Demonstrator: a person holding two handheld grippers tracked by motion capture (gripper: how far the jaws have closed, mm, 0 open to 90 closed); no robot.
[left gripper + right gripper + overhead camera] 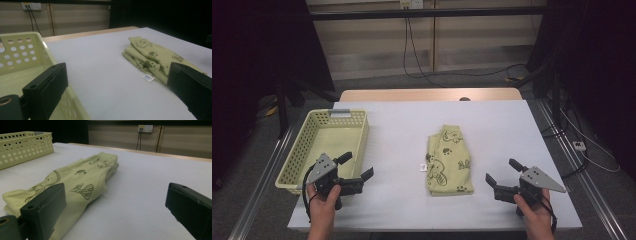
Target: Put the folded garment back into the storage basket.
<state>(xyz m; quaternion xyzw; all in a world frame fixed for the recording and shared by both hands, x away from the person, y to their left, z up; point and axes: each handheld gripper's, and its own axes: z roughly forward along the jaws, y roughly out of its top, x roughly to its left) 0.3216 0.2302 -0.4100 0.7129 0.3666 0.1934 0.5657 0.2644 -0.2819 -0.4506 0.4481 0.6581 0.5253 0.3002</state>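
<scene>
A folded pale green garment (449, 160) with dark animal prints lies in the middle of the white table (402, 125); a small white tag (148, 77) sticks out at its near left side. It also lies ahead in the left gripper view (155, 57) and the right gripper view (75, 180). My left gripper (359, 167) rests at the near left, beside the basket's front corner, jaws wide apart and empty. My right gripper (502, 172) sits at the near right, to the right of the garment, open with nothing between its jaws.
A pale yellow perforated basket (357, 131) stands at the table's left side, with nothing visible in it. Beyond the far table edge are a wooden board (427, 95), cables and a wall socket (411, 4). Dark frames flank both sides.
</scene>
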